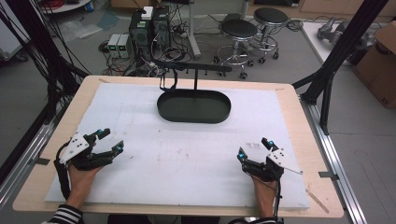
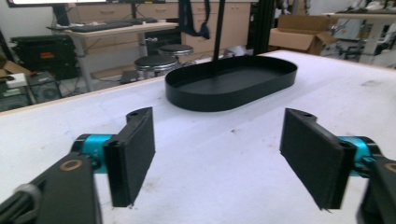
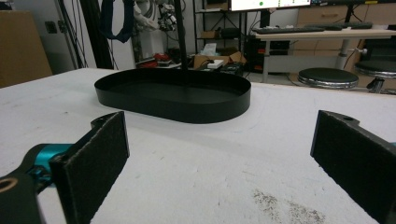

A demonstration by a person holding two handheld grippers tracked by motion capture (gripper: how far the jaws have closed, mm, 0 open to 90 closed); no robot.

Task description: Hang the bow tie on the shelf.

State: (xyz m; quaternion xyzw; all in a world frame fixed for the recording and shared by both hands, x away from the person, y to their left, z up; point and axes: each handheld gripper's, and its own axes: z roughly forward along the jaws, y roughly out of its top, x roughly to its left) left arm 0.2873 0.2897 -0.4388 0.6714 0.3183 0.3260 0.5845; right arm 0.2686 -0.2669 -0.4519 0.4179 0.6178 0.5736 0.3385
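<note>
Currently we list: black oval tray point(image 1: 194, 106) with its hanger post; left gripper point(image 1: 108, 140) and right gripper point(image 1: 252, 148) near of it, jaws spread, empty. Step unbegun, we judge; next comes reaching forward.

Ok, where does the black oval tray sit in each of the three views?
High view: the tray lies at upper centre, on the far part of the white mat.
Left gripper view: upper centre-right, beyond the open jaws.
Right gripper view: upper centre-left, beyond the open jaws.
Shared landmark: the thin black post rising from the tray's far side.
</note>
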